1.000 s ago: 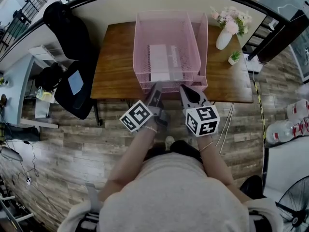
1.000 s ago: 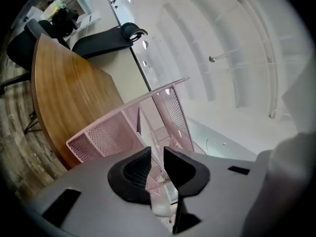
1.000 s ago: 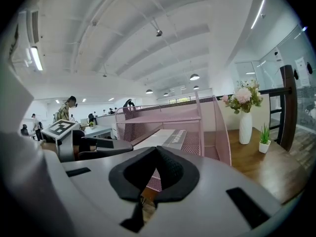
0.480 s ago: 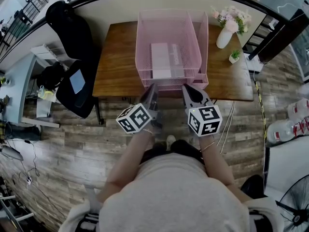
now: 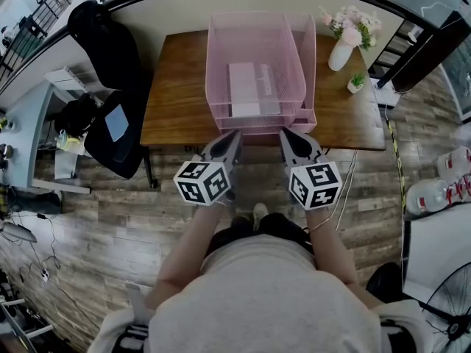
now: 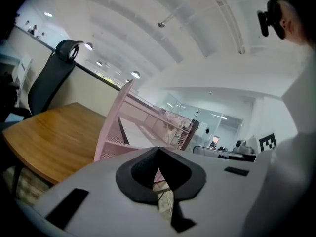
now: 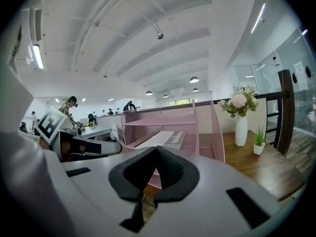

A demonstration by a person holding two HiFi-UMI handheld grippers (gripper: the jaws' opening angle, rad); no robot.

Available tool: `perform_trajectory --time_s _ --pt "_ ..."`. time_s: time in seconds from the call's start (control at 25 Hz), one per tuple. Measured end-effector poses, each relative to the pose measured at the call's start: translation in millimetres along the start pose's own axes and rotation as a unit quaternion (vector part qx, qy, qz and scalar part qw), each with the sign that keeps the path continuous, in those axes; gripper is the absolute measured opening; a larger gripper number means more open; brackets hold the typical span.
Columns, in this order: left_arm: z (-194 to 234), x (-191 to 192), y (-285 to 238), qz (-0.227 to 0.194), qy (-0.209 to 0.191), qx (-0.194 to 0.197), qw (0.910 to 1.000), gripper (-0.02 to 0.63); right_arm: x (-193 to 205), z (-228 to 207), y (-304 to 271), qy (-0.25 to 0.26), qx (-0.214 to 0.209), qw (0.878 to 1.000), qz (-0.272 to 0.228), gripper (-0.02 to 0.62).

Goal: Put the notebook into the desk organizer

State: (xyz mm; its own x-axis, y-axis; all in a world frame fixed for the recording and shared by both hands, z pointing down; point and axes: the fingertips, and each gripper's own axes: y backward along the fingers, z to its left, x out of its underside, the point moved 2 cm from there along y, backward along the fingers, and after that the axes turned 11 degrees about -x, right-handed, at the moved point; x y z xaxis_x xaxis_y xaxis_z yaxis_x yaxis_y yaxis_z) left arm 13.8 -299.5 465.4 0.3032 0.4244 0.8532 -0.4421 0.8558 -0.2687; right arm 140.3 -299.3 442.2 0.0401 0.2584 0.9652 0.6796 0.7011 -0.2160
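A white and grey notebook (image 5: 249, 88) lies flat inside the pink mesh desk organizer (image 5: 214, 72) on the wooden desk (image 5: 176, 101). My left gripper (image 5: 235, 135) hovers just off the desk's near edge, shut and empty. Beside it, my right gripper (image 5: 285, 134) is also shut with nothing between its pads. In the left gripper view the left gripper (image 6: 158, 168) points at the organizer (image 6: 114, 132). The right gripper view shows the right gripper (image 7: 156, 152) below the notebook (image 7: 170, 138) and the organizer (image 7: 210, 127).
A white vase of pink flowers (image 5: 343, 50) and a small potted plant (image 5: 356, 85) stand at the desk's right end. A black office chair (image 5: 110, 94) sits left of the desk. Wood floor lies between me and the desk.
Both grippers have drawn back a little from the organizer toward me. The left gripper's marker cube has shifted down and left. The notebook has stayed in the organizer.
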Motion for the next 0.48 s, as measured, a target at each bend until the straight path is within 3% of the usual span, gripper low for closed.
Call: perform_trajectory --time_s 0.16,0.48 --pt "-3.5 -1.0 5.7 0.008 -0.081 -0.008 0.9966 0.011 4.0 3.7 2.8 0.001 -0.003 1.000 0.004 0.011" --pt "-13.2 2.9 11.2 0.011 -0.166 -0.003 0.9860 0.011 7.7 6.0 6.1 0.006 -0.003 1.000 0.011 0.011"
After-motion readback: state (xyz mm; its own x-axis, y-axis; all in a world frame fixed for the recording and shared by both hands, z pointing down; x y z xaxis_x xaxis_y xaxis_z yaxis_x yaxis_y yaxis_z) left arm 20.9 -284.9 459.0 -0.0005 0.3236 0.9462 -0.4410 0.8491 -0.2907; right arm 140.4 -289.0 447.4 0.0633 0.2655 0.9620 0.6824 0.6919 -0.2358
